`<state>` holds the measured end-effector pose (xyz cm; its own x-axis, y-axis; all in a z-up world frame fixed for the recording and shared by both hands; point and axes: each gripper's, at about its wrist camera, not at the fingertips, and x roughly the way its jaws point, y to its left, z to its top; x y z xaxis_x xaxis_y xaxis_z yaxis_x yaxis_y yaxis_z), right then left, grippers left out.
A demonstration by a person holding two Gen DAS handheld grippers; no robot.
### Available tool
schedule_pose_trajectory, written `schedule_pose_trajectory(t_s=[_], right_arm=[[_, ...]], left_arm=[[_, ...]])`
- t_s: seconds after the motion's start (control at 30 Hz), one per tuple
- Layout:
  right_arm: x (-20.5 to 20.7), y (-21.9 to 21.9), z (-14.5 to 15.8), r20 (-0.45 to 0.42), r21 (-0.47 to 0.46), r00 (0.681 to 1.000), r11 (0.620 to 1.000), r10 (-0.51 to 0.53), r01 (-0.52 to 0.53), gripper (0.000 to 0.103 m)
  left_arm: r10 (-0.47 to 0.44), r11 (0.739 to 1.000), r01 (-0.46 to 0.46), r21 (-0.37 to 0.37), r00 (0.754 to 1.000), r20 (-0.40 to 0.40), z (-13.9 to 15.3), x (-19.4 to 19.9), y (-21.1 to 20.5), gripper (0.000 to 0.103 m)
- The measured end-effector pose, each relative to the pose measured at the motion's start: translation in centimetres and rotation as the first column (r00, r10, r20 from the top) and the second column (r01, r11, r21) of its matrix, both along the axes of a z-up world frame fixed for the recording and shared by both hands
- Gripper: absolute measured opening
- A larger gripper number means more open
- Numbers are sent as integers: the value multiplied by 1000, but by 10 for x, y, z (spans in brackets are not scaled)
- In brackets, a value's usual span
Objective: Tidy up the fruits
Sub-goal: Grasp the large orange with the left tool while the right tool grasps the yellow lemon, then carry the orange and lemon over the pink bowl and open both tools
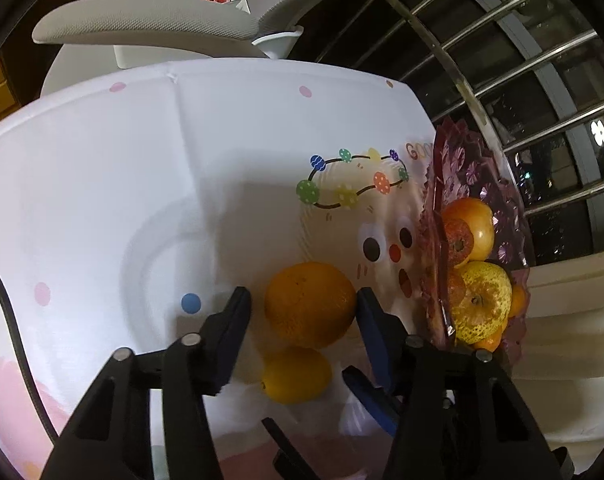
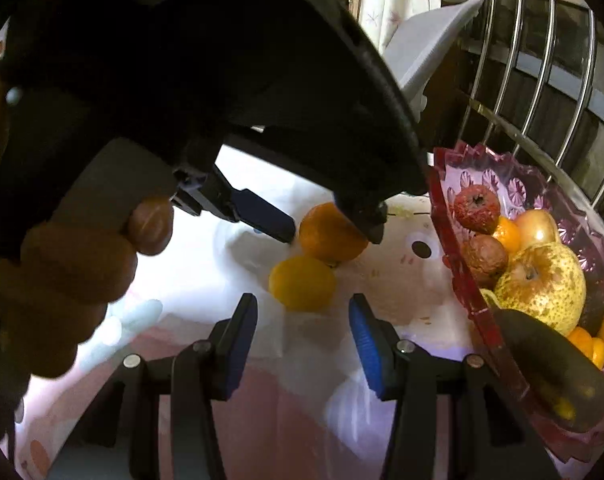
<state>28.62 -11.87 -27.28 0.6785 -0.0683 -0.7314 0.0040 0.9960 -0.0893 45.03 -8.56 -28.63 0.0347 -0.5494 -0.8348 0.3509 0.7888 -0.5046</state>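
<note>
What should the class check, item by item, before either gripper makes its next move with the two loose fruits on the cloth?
1. Orange sits between the jaws of the left gripper: ok.
2. Both left pads press on the orange: not ok; one pad touches, a gap shows at the other.
3. Lemon lies ahead of the right gripper, in line with its open jaws: ok.
4. Lemon is free of the orange: not ok; the two fruits touch.
5. Pink glass dish has room for more fruit: cannot tell; it is already well filled.
6. Cloth lies flat under the fruits: cannot tell; folds show nearby.
</note>
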Motion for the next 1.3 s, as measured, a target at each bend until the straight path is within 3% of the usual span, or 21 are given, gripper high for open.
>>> schedule_pose_trajectory(t_s=[0.1, 0.4, 0.67, 1.3], right_arm=[[4, -1, -1, -4, 9, 1000, 1000, 2, -2, 48], [9, 0, -1, -10, 11, 1000, 1000, 3, -3, 47], [9, -2, 0, -1, 8, 1000, 1000, -6, 6, 35], [-20, 9, 22, 24, 7, 996, 997, 82, -83, 32]], left_arm=[[6, 999, -7, -32, 1000, -12, -1, 0, 2, 45], [35, 999, -35, -40, 999, -10, -1, 1, 6, 44], [125, 988, -126, -89, 992, -12, 10, 1, 31, 44], [264, 963, -260, -70, 963, 51, 54, -24, 71, 44]])
